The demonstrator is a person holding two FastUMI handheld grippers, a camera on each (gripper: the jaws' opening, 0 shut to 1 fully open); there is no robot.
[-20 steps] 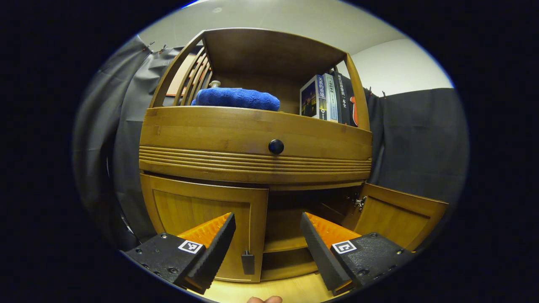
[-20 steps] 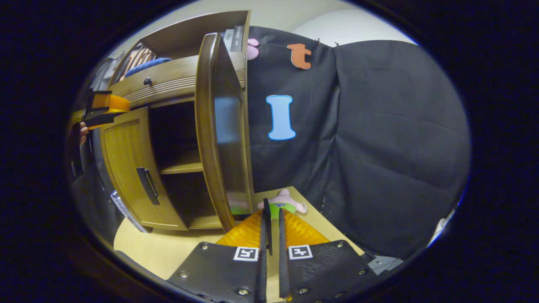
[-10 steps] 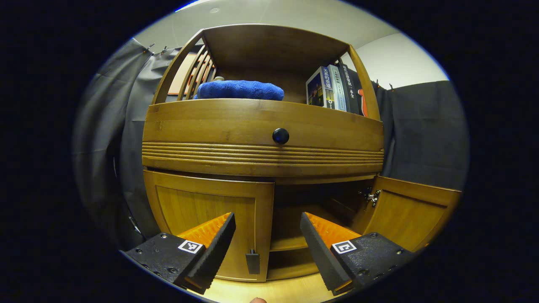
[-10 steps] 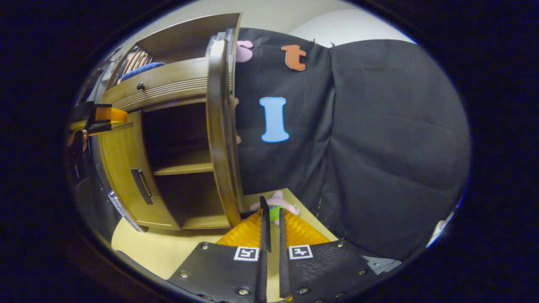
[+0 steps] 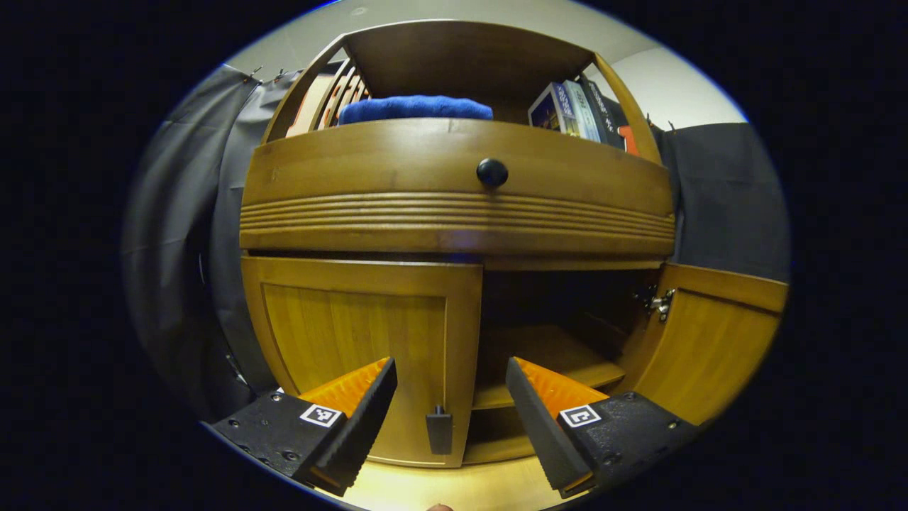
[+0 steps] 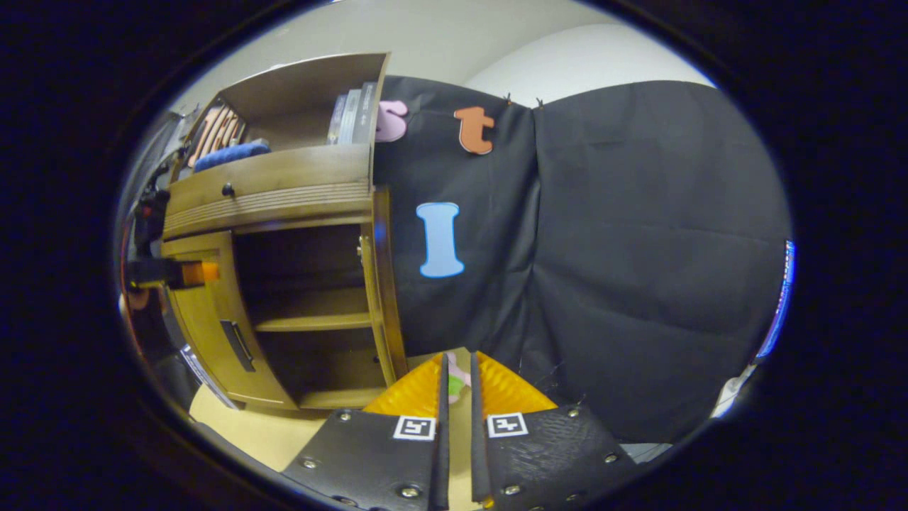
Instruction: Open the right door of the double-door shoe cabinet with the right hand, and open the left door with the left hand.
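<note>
The left gripper point(image 5: 451, 397) is held wide open, empty, before the closed left door's handle point(image 5: 439, 431) — to be straddled squarely, then drawn outward; right door point(image 5: 709, 341) open, right gripper point(image 6: 456, 397) near-closed, empty.

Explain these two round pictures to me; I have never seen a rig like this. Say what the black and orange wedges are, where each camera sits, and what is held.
The wedges are hand-held tongs; a person carries one pair in each hand, with a camera riding on each.

In the left gripper view, the left tongs are open, aimed at the closed left door and its dark handle. The right door is swung open, showing a shelf. Above are a drawer knob, a blue towel and books.

In the right gripper view, the right tongs are nearly closed and hold nothing. A small plush toy lies on the pale surface past them.
</note>
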